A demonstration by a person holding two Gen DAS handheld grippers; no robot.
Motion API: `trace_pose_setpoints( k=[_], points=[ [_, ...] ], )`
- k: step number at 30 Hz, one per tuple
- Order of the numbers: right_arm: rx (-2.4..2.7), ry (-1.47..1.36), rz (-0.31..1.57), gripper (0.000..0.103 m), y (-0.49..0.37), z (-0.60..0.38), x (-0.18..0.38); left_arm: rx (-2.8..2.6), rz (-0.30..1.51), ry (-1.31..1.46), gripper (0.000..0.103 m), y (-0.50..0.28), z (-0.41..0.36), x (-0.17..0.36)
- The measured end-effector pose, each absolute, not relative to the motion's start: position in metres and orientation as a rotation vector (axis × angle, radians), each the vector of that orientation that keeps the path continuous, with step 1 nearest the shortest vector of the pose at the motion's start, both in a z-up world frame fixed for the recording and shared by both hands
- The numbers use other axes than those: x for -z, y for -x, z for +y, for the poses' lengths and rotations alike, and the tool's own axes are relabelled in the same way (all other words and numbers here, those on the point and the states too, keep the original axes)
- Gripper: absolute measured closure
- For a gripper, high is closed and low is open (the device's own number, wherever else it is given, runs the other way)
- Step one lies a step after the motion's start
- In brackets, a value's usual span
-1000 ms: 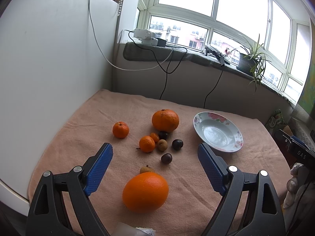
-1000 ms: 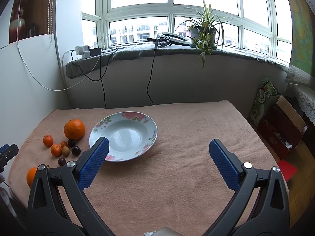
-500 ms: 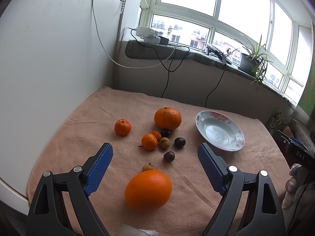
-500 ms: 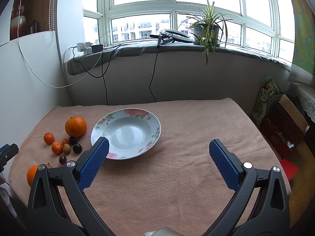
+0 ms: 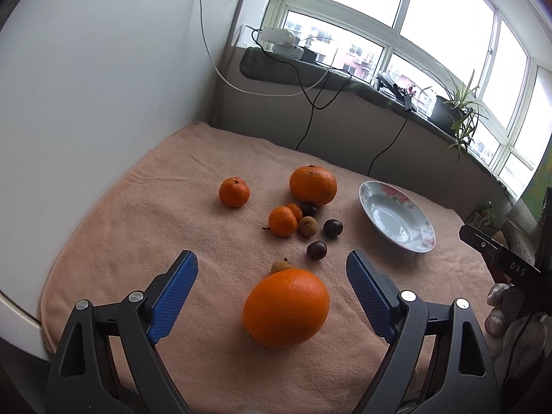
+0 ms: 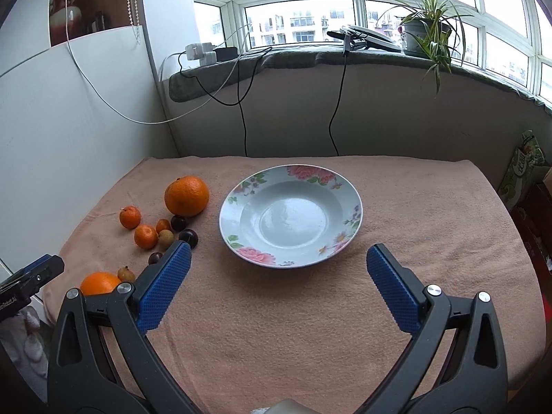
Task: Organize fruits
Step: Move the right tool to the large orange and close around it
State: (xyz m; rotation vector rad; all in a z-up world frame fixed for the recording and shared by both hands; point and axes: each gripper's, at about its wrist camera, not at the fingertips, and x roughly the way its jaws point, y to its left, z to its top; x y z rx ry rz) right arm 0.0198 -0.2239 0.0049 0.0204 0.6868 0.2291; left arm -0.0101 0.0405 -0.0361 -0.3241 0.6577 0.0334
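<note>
Between spread left tongs: orange.

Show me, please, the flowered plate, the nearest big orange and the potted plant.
flowered plate [image 6: 255, 258]: right wrist view, near rim.
nearest big orange [image 5: 285, 307]: left wrist view, peel centre.
potted plant [image 6: 426, 32]: right wrist view, pot.
</note>
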Motion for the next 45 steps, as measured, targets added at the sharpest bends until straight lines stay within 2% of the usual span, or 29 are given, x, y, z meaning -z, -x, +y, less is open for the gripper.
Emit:
trace_pose_setpoints(
  k=[12, 15, 24, 37, 43, 45],
  points=[
    [-0.49, -0.017, 0.817, 0.0, -0.032, -0.169, 0.017, 0.023, 0.726, 0.394, 0.016, 0.019, 0.047, 0.064],
    [-0.56, -0.02, 0.854, 0.003, -0.034, -0.153, 0.024, 0.046, 0.739, 0.399, 0.016, 0.021, 0.044, 0.068],
    [-0.737, -0.012, 0.954, 0.007, -0.032, -0.11, 0.039, 0.08, 0.778, 0.419, 0.019, 0.023, 0.04, 0.081],
    [-0.883, 0.033, 1.057, 0.007, -0.032, -0.066, 0.059, 0.113, 0.813, 0.444, 0.028, 0.018, 0.039, 0.096],
    [-0.908, 0.054, 1.09, 0.008, -0.034, -0.052, 0.068, 0.128, 0.81, 0.448, 0.028, 0.017, 0.042, 0.098],
    [-0.922, 0.057, 1.1, 0.012, -0.034, -0.048, 0.07, 0.132, 0.812, 0.451, 0.028, 0.016, 0.043, 0.098]
  ],
)
